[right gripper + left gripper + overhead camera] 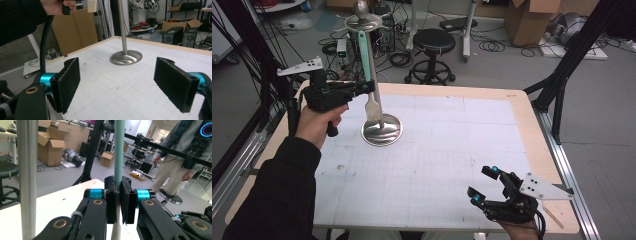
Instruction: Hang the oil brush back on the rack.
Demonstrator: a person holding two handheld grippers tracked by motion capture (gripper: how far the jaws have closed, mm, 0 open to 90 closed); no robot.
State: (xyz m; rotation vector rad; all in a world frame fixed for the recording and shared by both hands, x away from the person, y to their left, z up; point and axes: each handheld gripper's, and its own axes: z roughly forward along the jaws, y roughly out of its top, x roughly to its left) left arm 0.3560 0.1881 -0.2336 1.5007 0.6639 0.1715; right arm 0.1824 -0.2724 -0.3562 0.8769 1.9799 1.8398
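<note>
Teal-handled spatula [365, 60]: high view, held upright by left gripper [371, 88] beside steel stand [382, 129], blade clear of its base. Left gripper view: jaws clamped narrow on handle [119, 147], pole [27, 170] alongside. Right gripper view: right gripper [117, 82] wide, empty, over table [125, 92]. Lifted; placement pending

The left gripper [119, 202] has its two black fingers [111, 205] pressed onto a slim teal handle [119, 147] that stands upright between them. A steel pole [27, 177] rises just left of it. Below lies the pale counter [62, 202]; beyond, cardboard boxes [50, 147] and a standing person [175, 162].
</note>
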